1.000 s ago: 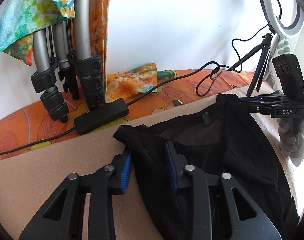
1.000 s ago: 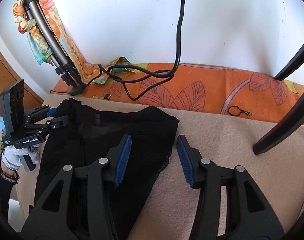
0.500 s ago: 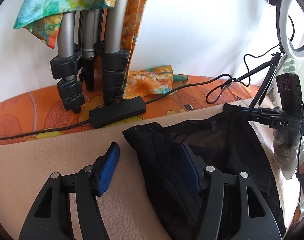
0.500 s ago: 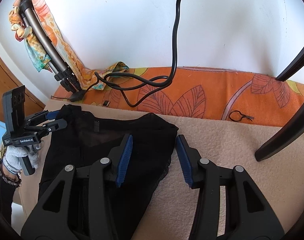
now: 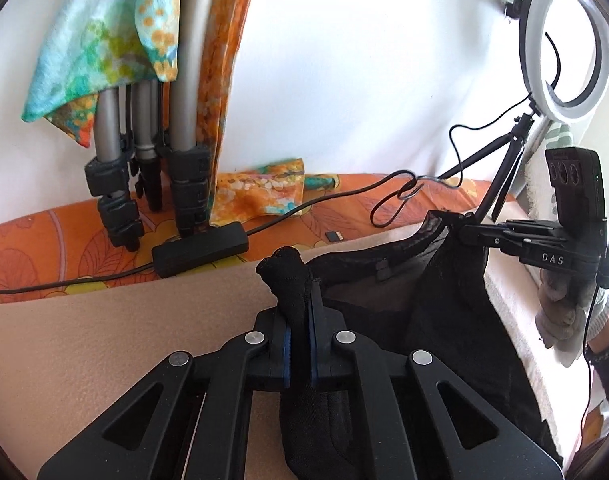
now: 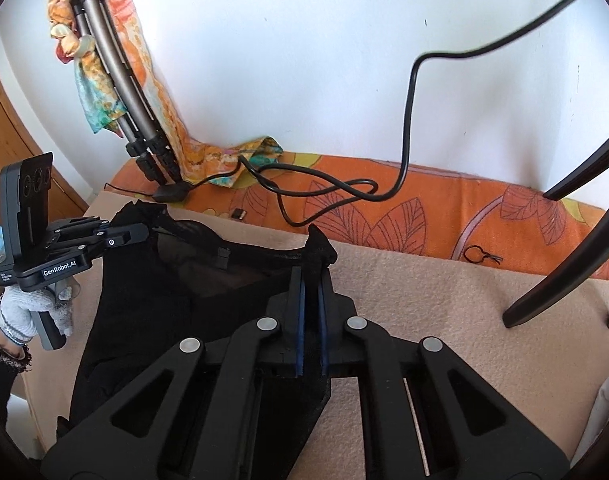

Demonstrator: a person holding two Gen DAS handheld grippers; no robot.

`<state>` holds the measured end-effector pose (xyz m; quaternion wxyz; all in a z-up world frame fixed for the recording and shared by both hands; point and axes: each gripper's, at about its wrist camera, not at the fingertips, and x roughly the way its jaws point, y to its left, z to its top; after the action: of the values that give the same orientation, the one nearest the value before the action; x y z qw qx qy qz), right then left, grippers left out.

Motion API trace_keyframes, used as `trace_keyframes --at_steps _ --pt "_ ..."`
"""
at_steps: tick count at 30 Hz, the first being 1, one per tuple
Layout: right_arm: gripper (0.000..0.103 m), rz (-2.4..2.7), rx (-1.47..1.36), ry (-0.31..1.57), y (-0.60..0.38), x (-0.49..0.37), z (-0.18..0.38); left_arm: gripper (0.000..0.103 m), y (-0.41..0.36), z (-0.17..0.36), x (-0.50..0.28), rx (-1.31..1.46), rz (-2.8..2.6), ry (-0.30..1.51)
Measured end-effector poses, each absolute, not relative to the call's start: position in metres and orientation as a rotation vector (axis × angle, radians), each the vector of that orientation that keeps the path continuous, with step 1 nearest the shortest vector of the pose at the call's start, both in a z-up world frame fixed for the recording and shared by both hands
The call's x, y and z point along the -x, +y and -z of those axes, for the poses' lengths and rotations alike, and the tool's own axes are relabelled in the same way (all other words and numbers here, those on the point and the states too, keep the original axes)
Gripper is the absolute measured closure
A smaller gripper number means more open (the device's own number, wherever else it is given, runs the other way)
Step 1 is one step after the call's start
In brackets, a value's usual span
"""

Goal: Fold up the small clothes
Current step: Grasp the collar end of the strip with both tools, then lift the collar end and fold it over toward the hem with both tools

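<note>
White wall point(image 5: 344, 80) is seen behind a bed covered with a beige blanket point(image 5: 104, 340) and, nearer the wall, an orange leaf-patterned cloth point(image 6: 444, 216). On the blanket a black garment point(image 5: 436, 320) of thin, partly sheer fabric is spread, with one top corner taken by each gripper.

In the left wrist view, the left gripper point(image 5: 298, 300) is clenched on the left corner of the garment; the fabric is bunched between the blue pads point(image 5: 287, 344) and sticks out above the tips. Its jaws have just been closing, with the fabric between them. In the same view the right gripper point(image 5: 464, 228) is seen from the side, held by a gloved hand point(image 5: 564, 308), and the other corner is pinched at its tips and pulled up a little from the blanket.

In the right wrist view, the right gripper point(image 6: 310, 276) is likewise clamped on its corner of the garment, whose edge is drawn taut between the two grippers. Its jaws have also just been closing on the fabric. The left gripper point(image 6: 144, 232) is seen at the left there, carried by a gloved hand point(image 6: 24, 312).

Against the wall a folded tripod point(image 5: 144, 160) is leaned, with a colourful scarf point(image 5: 104, 40) draped over it. A black adapter point(image 5: 200, 248) with a cable point(image 6: 408, 120) lies on the orange cloth, and a ring light point(image 5: 564, 40) stands at the right.
</note>
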<state>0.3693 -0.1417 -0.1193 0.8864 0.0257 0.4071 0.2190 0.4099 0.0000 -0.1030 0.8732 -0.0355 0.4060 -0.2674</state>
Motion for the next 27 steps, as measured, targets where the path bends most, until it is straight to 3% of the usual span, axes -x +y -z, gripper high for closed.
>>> trace_keyframes --at_steps 14,27 --pt "0.097 -0.508 0.025 0.779 -0.117 -0.261 0.050 0.099 -0.005 0.033 -0.314 -0.001 0.576 0.747" --pt "0.097 -0.559 0.095 0.736 -0.101 -0.111 0.037 0.099 -0.001 0.045 -0.174 -0.035 0.632 0.747"
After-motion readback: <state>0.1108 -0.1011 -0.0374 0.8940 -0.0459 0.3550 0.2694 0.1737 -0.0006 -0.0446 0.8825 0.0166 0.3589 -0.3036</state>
